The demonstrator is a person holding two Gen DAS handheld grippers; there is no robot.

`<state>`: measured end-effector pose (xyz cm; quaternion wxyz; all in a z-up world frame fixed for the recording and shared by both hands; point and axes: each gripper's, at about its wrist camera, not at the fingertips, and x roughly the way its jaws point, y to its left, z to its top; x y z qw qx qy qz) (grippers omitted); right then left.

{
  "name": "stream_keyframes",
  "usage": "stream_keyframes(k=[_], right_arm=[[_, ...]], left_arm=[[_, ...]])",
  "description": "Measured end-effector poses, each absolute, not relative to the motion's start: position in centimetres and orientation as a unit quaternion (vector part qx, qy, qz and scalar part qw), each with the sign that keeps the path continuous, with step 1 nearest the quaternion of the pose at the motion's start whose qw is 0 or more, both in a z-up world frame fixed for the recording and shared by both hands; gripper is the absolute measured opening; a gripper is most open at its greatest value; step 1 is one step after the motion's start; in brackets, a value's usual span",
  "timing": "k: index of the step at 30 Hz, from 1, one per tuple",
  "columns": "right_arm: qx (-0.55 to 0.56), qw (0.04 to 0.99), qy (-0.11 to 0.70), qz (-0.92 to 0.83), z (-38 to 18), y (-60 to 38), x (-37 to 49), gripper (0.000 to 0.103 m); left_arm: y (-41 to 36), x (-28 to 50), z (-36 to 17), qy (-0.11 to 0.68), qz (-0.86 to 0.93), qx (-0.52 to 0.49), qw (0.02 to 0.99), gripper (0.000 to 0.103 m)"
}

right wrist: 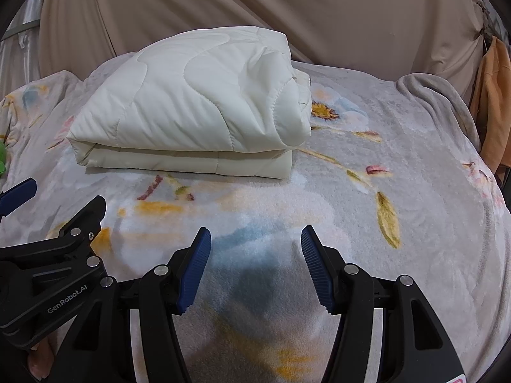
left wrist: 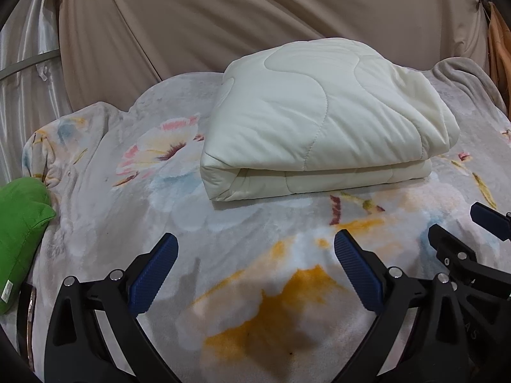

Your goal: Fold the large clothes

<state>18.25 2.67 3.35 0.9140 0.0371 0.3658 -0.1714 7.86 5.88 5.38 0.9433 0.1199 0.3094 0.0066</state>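
A cream quilted comforter (left wrist: pixel 319 121) lies folded into a thick rectangular bundle on the floral blanket; it also shows in the right wrist view (right wrist: pixel 191 108). My left gripper (left wrist: pixel 255 249) is open and empty, held above the blanket well short of the bundle's near edge. My right gripper (right wrist: pixel 255 242) is open and empty, also short of the bundle and a little to its right. The right gripper's fingers (left wrist: pixel 453 245) show at the right edge of the left wrist view. The left gripper's fingers (right wrist: pixel 80 220) show at the left of the right wrist view.
A floral fleece blanket (left wrist: pixel 255 303) covers the bed (right wrist: pixel 383 223). A green cushion (left wrist: pixel 22 223) lies at the left edge. A beige curtain (left wrist: pixel 255 16) hangs behind. An orange garment (right wrist: pixel 491 102) hangs at the far right. A grey blanket fold (right wrist: pixel 431 95) lies at the back right.
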Motion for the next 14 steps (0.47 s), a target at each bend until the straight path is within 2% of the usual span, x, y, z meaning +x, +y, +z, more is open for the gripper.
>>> stream_keyframes(k=[14], right_arm=[[0.031, 0.916, 0.36, -0.172, 3.58, 3.16, 18.2, 0.058]], left_arm=[[5.97, 7.78, 5.36, 0.31, 0.003, 0.122, 0.943, 0.092]])
